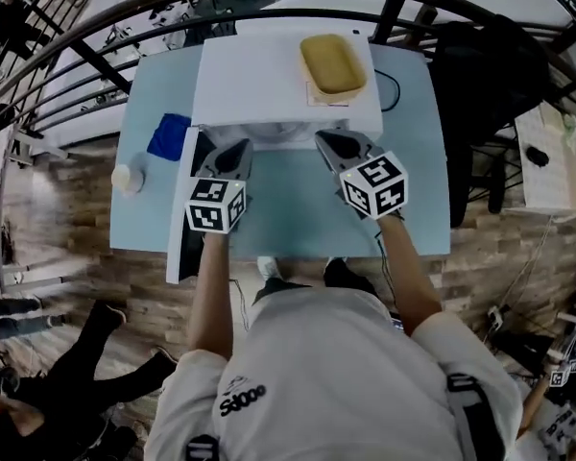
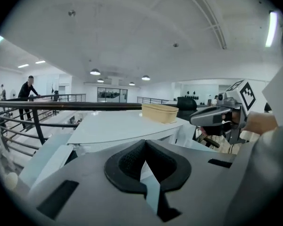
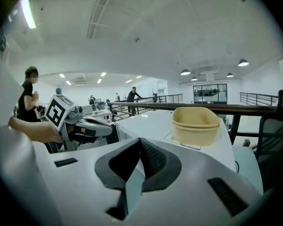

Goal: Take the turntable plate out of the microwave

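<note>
White microwave just beyond left tool and right tool; both clenched, empty.

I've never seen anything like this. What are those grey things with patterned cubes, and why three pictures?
No robot here: a person holds a tool in each hand, the left gripper and the right gripper; the cubes belong to them. One picture comes from a camera on the person's head, looking down; the other two from cameras riding on each gripper, looking along its jaws. Both pairs of jaws are shut and hold nothing. On the pale blue table stands a white microwave, door apparently open at its left, a tan tub on top. A blue cloth lies beside it. The turntable plate is not visible.
</note>
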Tool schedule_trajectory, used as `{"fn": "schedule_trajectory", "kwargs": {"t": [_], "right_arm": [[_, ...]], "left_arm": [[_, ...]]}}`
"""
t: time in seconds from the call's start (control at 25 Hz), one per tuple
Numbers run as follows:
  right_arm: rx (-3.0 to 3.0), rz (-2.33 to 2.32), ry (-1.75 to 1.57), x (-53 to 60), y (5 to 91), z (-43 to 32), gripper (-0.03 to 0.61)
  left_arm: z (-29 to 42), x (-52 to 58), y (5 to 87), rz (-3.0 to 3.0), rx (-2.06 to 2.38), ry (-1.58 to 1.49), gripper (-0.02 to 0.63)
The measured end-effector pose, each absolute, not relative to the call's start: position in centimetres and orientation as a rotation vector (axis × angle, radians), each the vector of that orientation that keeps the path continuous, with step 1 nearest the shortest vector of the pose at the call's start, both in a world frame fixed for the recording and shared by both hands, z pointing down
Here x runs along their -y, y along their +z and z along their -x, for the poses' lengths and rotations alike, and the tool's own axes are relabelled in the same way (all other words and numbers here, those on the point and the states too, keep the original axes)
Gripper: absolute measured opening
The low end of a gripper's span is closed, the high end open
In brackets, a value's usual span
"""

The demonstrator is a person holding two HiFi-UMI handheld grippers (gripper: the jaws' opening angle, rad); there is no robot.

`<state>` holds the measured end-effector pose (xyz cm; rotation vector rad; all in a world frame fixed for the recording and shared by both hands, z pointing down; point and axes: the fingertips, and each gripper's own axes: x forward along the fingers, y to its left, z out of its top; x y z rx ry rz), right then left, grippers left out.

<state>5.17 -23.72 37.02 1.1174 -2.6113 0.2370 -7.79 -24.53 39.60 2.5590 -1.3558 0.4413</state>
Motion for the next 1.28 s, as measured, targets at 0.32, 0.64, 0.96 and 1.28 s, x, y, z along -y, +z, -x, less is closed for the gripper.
{"fn": "schedule_trajectory", "kwargs": {"t": [0.32, 0.64, 0.96, 1.28], "right_arm": [[2.585, -0.925, 0.308, 25.1, 41.7, -5.0, 0.006], [2.561, -0.951, 0.402, 26.2, 46.1, -4.5, 0.006], [2.508, -1.010, 0.440, 27.3, 50.1, -3.3, 0.006], [2.458, -1.022, 0.514, 28.6, 53.9, -2.2, 0.006]], "left_arm": [[8.7, 25.1, 44.5, -2.306, 1.423, 0.295, 0.018], [9.5, 25.9, 49.9, -2.133, 1.382, 0.242, 0.018], [9.2, 28.8, 54.1, -2.014, 1.332, 0.117, 0.020], [8.5, 31.7, 57.1, -1.996, 1.256, -0.015, 0.168]]}}
